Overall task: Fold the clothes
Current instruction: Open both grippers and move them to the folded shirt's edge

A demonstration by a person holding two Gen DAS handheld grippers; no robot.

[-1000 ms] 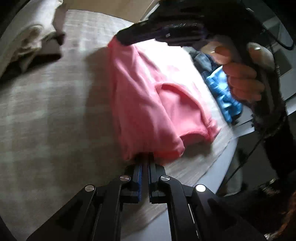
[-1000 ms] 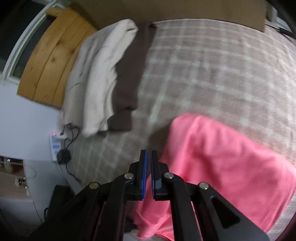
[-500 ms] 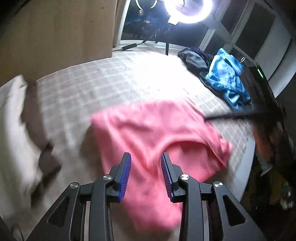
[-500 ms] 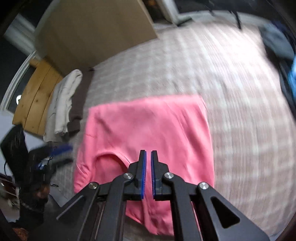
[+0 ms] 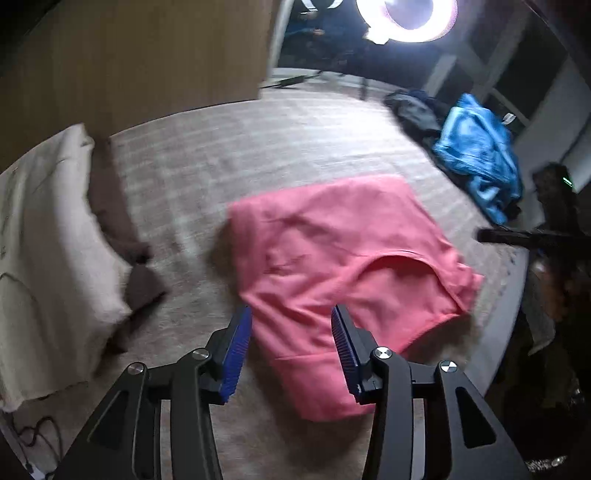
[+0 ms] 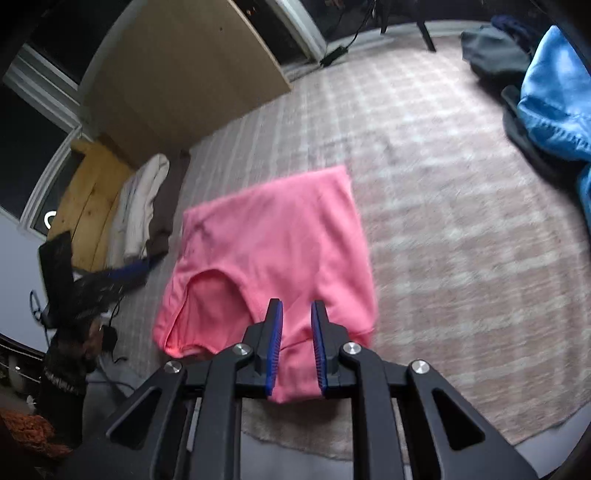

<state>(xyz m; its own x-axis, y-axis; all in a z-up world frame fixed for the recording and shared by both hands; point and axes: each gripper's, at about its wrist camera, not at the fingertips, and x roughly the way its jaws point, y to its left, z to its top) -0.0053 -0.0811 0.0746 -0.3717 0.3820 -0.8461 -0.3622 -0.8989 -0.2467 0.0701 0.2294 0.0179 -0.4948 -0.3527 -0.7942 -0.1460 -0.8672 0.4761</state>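
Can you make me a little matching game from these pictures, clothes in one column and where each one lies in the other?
Things:
1. pink shirt
2. blue garment
3. cream garment

Places, as the left camera sees them:
A. left edge of the rug, on a brown piece
B. middle of the rug, folded flat
C. far right, on a dark heap

Pairs: 1-B, 2-C, 3-A

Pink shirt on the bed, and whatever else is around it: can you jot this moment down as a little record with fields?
pink shirt: folded, lying flat on the checked blanket, neckline showing
left gripper: open, jaws just widened, nothing between the pads
right gripper: slightly open, jaws just parted, above the shirt's near edge
cream and brown clothes: folded stack to one side
blue garment: crumpled heap on the other side
ring light: lit, behind the bed
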